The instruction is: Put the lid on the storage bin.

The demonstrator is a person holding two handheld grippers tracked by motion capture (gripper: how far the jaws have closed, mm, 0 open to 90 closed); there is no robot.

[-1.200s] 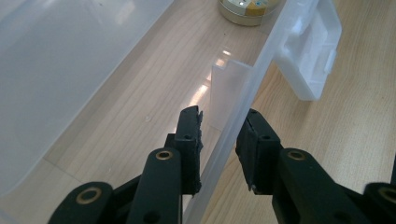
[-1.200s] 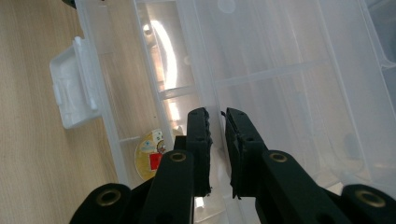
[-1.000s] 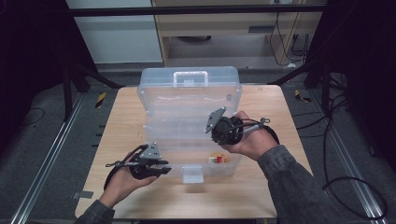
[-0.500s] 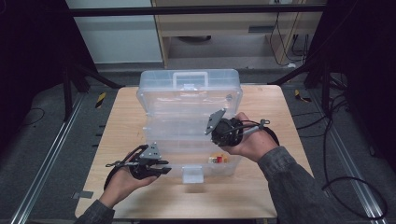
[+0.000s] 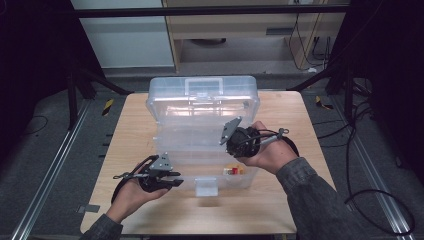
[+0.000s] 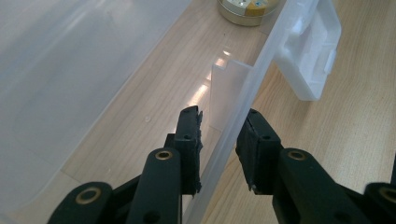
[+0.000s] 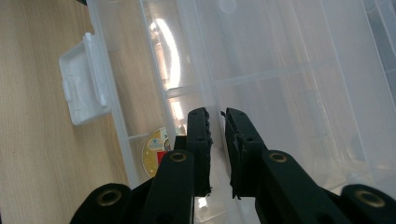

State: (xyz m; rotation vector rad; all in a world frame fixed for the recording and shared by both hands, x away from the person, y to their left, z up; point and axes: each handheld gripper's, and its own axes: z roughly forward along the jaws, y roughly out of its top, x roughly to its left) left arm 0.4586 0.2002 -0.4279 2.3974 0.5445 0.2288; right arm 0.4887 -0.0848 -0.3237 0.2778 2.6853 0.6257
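1. High view: I hold my left gripper (image 5: 172,181) at the near left edge of the clear plastic organizer box (image 5: 202,107) on the wooden table (image 5: 130,130); my right gripper (image 5: 231,145) rests over its open lid.
2. Left gripper view: my jaws straddle the box's front wall (image 6: 233,121), the pads not clearly pressing it.
3. Right gripper view: my jaws pinch the thin lid edge (image 7: 205,79); a small round tin (image 7: 156,156) lies beside them.

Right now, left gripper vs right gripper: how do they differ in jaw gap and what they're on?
The left gripper straddles the clear box's front wall with a visible gap; the right gripper has jaws nearly together on the edge of a clear panel inside the box. The left sits near the latch, the right farther back. Both are black.
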